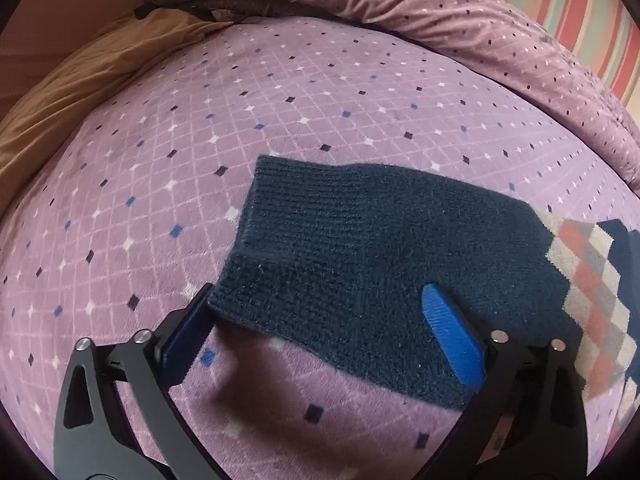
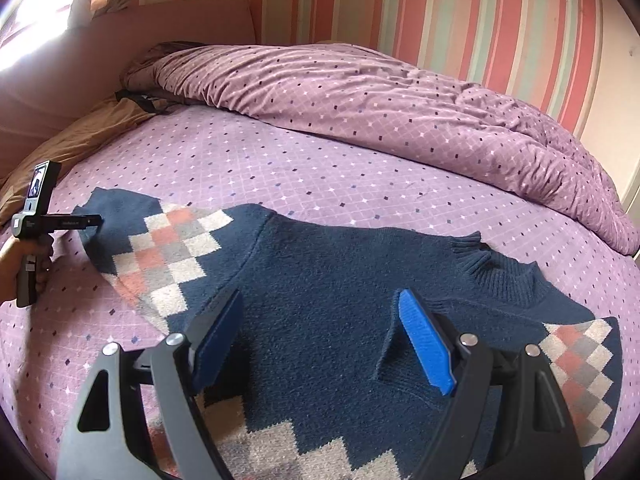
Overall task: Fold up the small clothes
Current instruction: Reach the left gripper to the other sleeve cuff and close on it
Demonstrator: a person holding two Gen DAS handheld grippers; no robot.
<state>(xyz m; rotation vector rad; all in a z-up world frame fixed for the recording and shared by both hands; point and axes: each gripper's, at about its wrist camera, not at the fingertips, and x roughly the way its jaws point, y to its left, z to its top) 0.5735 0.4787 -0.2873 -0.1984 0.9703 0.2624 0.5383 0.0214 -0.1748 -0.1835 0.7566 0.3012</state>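
Observation:
A small navy knitted sweater (image 2: 320, 276) with a pink, grey and white diamond pattern lies flat on the purple bed cover (image 2: 280, 168). In the left wrist view its navy sleeve end (image 1: 340, 248) lies between the fingers of my left gripper (image 1: 320, 300), which is open; the cuff corner rests against the left pad (image 1: 188, 332). My left gripper also shows in the right wrist view (image 2: 86, 222) at the sleeve tip. My right gripper (image 2: 320, 304) is open, low over the sweater's body, below the ribbed collar (image 2: 500, 272).
A rumpled purple duvet (image 2: 400, 112) is bunched along the far side of the bed. A tan cloth (image 1: 60, 92) lies at the left edge by the headboard (image 2: 120, 40). A striped wall (image 2: 460, 8) stands behind.

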